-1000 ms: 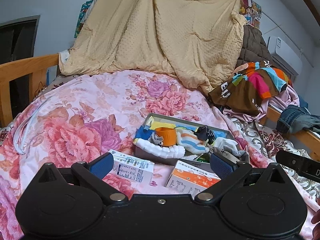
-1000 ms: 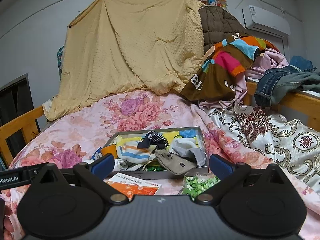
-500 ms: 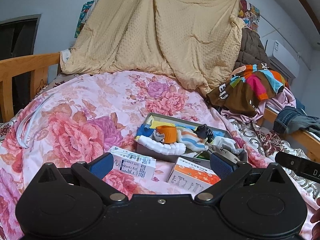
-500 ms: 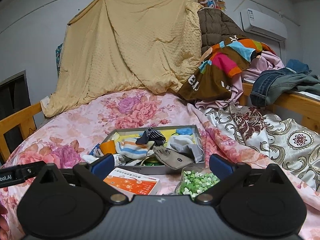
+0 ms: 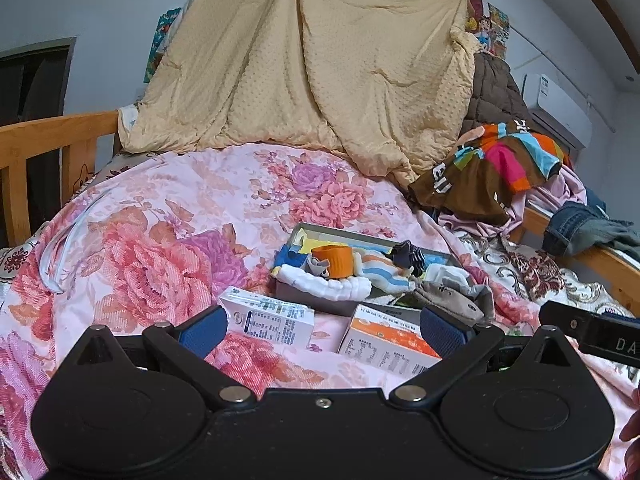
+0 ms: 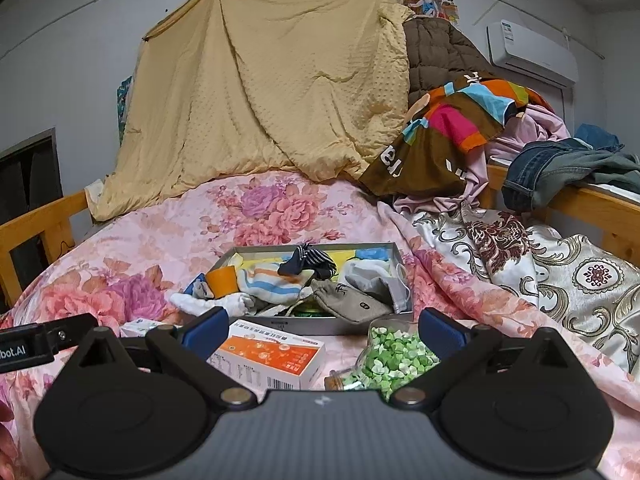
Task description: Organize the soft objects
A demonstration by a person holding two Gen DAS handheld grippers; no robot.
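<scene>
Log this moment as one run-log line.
left gripper: open, empty | right gripper: open, empty | tray: heaped with socks | phase: approach

Left claw (image 5: 322, 330) and right claw (image 6: 322, 328), both spread wide, empty.

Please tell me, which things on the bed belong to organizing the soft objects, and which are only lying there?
For the job: grey tray; striped sock; dark sock; grey pouch; white cloth.

Just lying about: orange box; white carton; green beads.
</scene>
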